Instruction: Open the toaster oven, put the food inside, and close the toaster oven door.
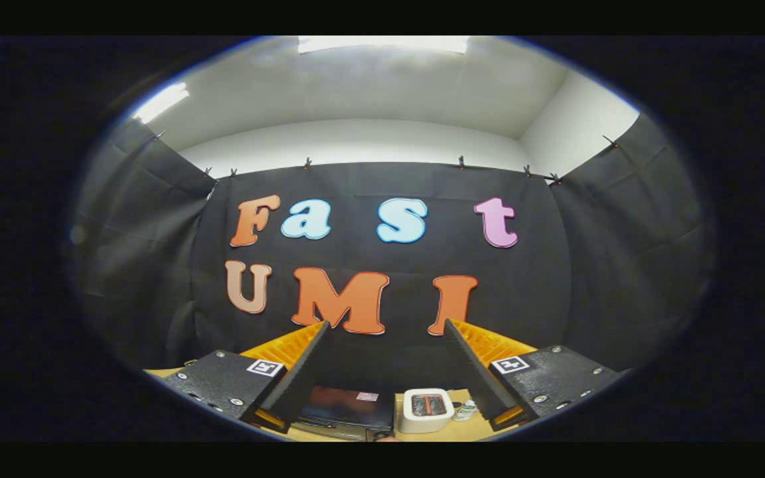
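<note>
Tool fingers spread wide apart, gripping nothing, raised well above desk. Between and below fingers: dark toaster oven, door state unclear from above; white pop-up toaster just beside. Food not identifiable. Progress undeterminable.

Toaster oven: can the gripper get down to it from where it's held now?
Probably yes. The gripper is open and empty, held high and well back from the toaster oven, which sits on the table beside a white toaster. Nothing stands between them.
</note>
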Motion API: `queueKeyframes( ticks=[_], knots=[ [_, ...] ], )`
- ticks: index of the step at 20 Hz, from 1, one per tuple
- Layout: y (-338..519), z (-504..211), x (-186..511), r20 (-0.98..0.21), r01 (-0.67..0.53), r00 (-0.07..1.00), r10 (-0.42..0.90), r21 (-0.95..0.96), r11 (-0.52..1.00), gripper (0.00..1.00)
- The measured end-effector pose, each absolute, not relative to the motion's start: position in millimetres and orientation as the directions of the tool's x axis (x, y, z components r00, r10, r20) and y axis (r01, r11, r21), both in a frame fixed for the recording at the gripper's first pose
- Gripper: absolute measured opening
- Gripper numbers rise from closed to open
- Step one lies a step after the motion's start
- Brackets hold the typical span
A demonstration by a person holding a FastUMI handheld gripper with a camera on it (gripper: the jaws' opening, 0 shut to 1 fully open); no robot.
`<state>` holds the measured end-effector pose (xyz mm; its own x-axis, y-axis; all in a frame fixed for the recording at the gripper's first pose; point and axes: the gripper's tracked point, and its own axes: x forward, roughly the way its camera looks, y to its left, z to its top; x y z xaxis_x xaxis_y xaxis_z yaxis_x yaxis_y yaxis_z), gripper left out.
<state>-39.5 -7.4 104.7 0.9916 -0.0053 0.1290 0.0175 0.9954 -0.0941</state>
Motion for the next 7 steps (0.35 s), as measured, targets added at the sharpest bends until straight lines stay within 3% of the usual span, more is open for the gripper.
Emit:
queueKeyframes(
  ticks=[7],
  knots=[
    [-1.1,111.2,-44.5,0.143,0.001,0.990,0.013,-0.093,0.996,0.98]
  ],
)
